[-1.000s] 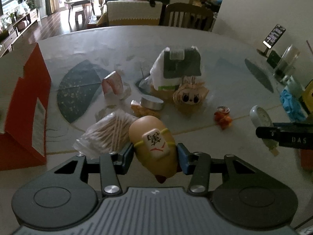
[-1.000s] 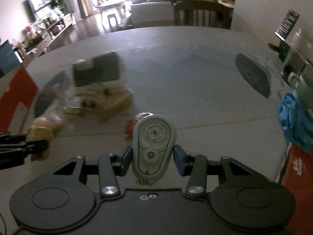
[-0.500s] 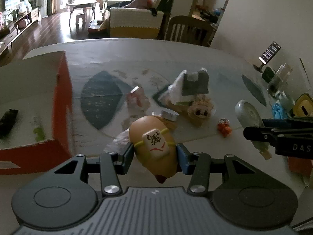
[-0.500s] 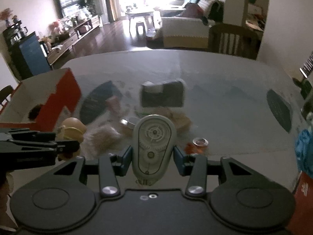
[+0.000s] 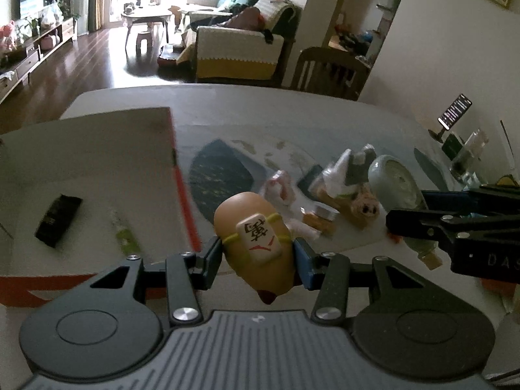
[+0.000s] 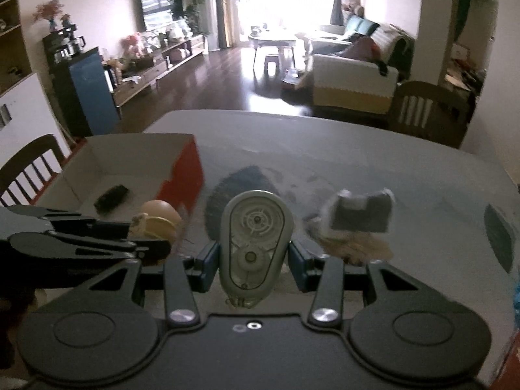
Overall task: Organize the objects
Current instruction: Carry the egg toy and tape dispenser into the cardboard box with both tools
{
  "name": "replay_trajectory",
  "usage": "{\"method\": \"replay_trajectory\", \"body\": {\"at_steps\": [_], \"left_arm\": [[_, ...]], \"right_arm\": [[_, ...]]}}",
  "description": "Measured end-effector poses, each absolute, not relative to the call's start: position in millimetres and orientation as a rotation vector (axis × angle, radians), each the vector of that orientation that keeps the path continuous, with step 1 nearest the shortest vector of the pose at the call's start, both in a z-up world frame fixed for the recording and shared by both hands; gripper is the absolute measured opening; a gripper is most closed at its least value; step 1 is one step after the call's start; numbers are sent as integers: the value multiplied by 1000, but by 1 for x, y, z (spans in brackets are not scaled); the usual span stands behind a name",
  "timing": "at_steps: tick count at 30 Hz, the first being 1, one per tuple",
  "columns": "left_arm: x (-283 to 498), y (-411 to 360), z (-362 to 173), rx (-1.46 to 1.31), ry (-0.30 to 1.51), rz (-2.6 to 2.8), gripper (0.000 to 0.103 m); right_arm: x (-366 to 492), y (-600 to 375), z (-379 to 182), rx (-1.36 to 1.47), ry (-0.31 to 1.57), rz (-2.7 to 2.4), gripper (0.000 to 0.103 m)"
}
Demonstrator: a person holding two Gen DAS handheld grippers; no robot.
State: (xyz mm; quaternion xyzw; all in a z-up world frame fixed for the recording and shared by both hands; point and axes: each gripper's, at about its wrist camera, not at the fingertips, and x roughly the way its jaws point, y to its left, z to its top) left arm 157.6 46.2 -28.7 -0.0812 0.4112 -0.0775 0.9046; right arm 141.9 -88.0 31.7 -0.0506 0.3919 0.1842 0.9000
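Box [image 5: 97,162]: black packet [image 5: 58,221] inside | left tongs [image 5: 258,256] clamp figurine [image 5: 256,240] | right tongs [image 6: 252,260] clamp dispenser [image 6: 255,240]

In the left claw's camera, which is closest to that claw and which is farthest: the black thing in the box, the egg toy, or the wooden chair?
1. The egg toy, pinched in the left claw itself.
2. The black thing, lying in the orange box to the left.
3. The wooden chair, past the table's far edge, to the right.
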Motion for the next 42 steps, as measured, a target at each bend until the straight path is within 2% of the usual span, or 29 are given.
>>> {"method": "replay_trajectory", "body": {"at_steps": [15,28,42], "left_arm": [[155,139,-17,-146,823,-95,47],[177,216,-25,-89,855,1,47],[227,234,-60,53,965,19,47]], "right_arm": [[157,28,28,-157,813,493,45],[184,114,4,-267,827,558,45],[220,156,-43,-326,936,583,45]]}}
